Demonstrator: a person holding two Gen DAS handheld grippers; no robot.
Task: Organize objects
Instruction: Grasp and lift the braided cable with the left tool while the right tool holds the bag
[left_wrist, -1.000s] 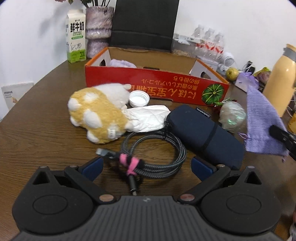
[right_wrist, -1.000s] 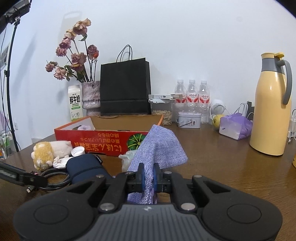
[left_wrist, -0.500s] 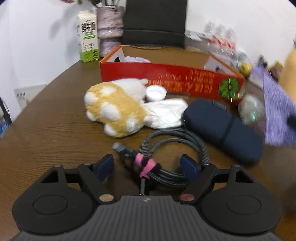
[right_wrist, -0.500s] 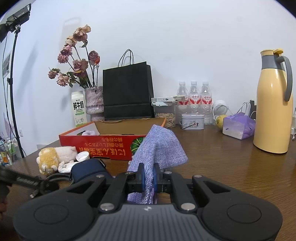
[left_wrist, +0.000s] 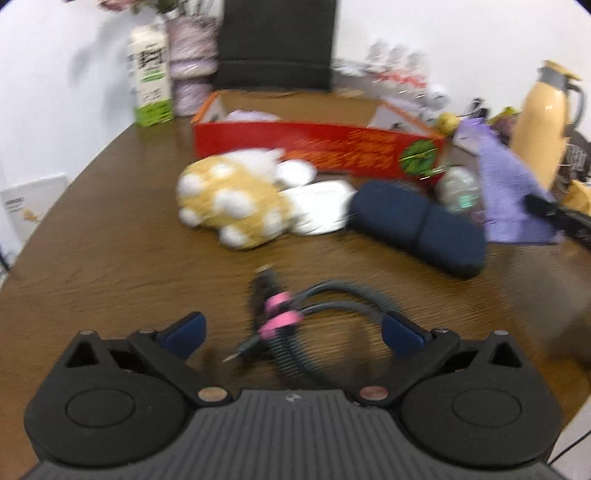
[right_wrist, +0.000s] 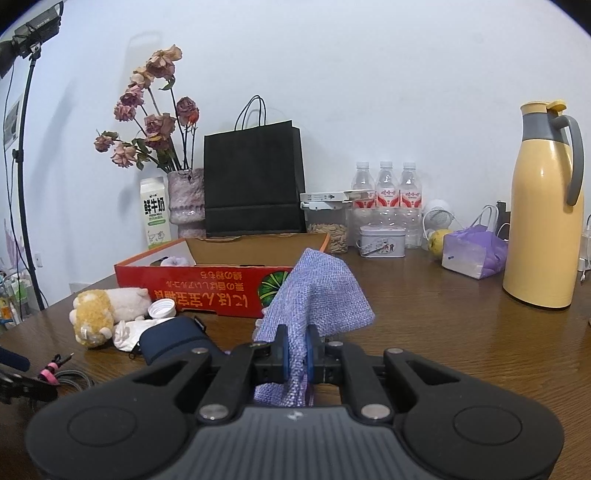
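A coiled grey braided cable (left_wrist: 332, 295) with pink ties (left_wrist: 277, 302) lies on the brown table between the fingers of my left gripper (left_wrist: 291, 332). Its jaws are opening, and the left pad (left_wrist: 184, 332) stands clear of the cable. Farther off lie a yellow-and-white plush toy (left_wrist: 229, 203), a white crumpled cloth (left_wrist: 321, 206) and a navy pouch (left_wrist: 417, 225), in front of the red cardboard box (left_wrist: 314, 147). My right gripper (right_wrist: 295, 354) is shut on a purple woven cloth (right_wrist: 317, 299), held up over the table.
A milk carton (right_wrist: 155, 214), a flower vase (right_wrist: 186, 206) and a black paper bag (right_wrist: 255, 184) stand behind the box. Water bottles (right_wrist: 386, 192), a tin (right_wrist: 382, 242), a purple tissue pack (right_wrist: 472, 251) and a tall yellow thermos (right_wrist: 543, 221) fill the back right. A white cap (right_wrist: 161, 308) sits beside the toy.
The cable now lies nearer me, apart from the pouch and toy it rested against. My left jaws narrowed around it, then widened again. The right gripper still holds the cloth in place.
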